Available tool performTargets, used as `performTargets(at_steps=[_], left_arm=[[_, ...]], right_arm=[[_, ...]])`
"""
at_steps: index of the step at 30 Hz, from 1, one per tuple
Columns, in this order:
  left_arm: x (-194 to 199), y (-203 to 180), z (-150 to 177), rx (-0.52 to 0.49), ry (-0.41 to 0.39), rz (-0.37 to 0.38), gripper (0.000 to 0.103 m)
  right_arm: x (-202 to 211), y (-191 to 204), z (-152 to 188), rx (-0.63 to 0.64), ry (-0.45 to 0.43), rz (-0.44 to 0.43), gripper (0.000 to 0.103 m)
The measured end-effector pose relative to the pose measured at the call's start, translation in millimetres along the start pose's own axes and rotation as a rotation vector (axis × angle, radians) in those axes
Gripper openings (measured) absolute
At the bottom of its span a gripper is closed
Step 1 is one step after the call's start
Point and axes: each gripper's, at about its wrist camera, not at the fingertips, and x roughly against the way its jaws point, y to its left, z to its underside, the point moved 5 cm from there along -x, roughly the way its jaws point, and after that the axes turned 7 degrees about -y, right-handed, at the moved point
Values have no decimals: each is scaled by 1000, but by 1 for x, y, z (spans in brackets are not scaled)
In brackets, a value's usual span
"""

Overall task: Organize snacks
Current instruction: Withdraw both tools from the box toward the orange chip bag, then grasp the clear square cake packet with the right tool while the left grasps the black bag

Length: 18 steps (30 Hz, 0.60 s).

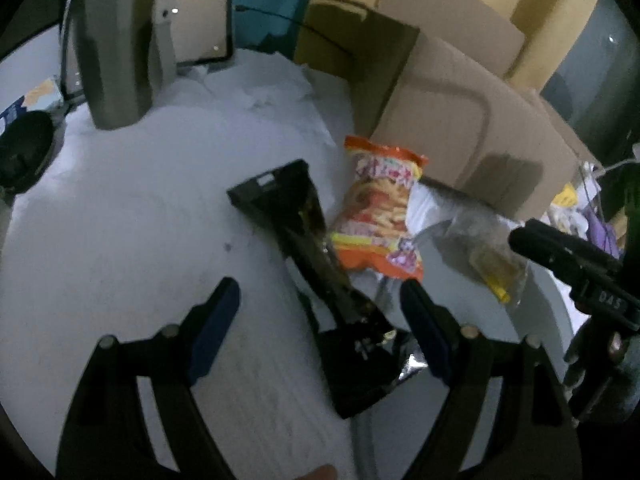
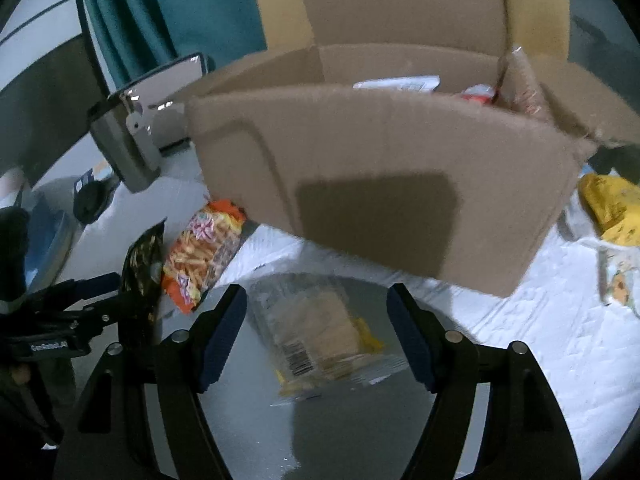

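Three snack packets lie out on the table: one black (image 1: 316, 248), one orange (image 1: 376, 208), one clear (image 2: 320, 328); one cardboard box (image 2: 380, 184); two grippers

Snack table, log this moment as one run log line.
left claw: open over black packet | right claw: open over clear packet | orange packet: beside cardboard box

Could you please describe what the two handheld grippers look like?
Both the left gripper and right gripper are black plastic, with dark blue ribbed pads on their fingers and round silver pivot pins. White lettering marks each body.
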Motion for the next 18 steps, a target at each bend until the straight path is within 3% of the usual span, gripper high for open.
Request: performTargets(at_steps=[6,15,18], left_arm=[[-6,-2,0,-59,1,-26,83],[-14,-4,-3,-113,7,-44,82],[-12,-4,-4,-122,-2,-47,65]], right_arm=[[-12,7,10,15,49,-20,76],[-27,6,21,34,96,33,76],[-26,11,23,24,102,25,75]])
